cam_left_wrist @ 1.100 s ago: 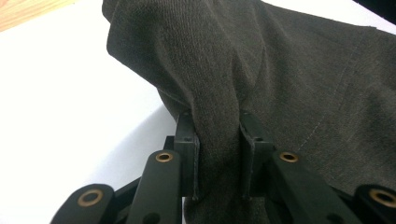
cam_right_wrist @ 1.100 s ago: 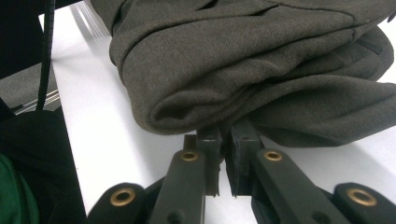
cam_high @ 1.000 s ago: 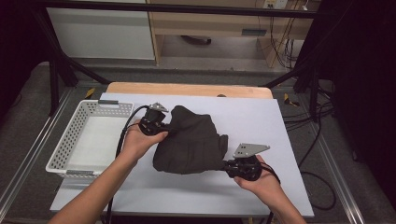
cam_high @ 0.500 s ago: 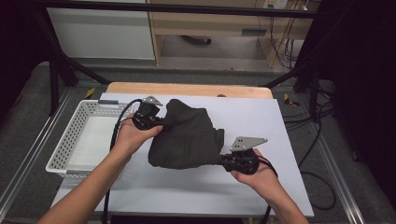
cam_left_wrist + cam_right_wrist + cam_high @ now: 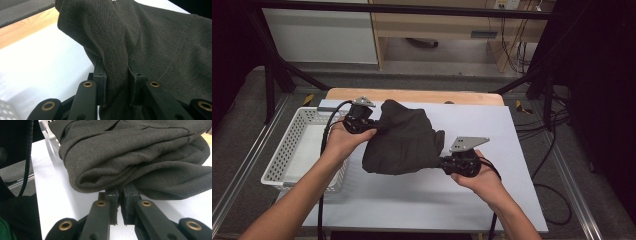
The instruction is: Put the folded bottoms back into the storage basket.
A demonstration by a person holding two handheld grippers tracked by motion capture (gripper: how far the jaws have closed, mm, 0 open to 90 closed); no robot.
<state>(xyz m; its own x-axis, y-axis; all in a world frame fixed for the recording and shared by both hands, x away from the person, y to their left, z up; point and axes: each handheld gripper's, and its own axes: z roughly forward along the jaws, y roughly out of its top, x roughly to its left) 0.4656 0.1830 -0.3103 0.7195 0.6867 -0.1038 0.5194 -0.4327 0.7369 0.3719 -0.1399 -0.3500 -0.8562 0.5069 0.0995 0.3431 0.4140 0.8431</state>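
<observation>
The dark garment sits at the middle of the white table, with the white basket at its nine o'clock. It is a soft, limp knit bundled into several thick folds, so you should expect it to sag and slide out of shape as soon as part of it leaves the surface. It looks light, but the layers can slip over one another, so a pinch on one outer layer alone may let the rest unroll. Take it where the folds stack, at opposite ends, as you do here.

Your left gripper bites the bundle at its ten o'clock corner. In the left gripper view a thick rope of cloth runs up between the jaws and both pads press into it, so the grip there looks firm.

Your right gripper holds the edge at about four o'clock. In the right gripper view the jaws stand nearly together under the lowest fold; the cloth hides their tips, so you probably have only a thin hem there, though that cannot be confirmed. Treat that side as the weaker hold.
</observation>
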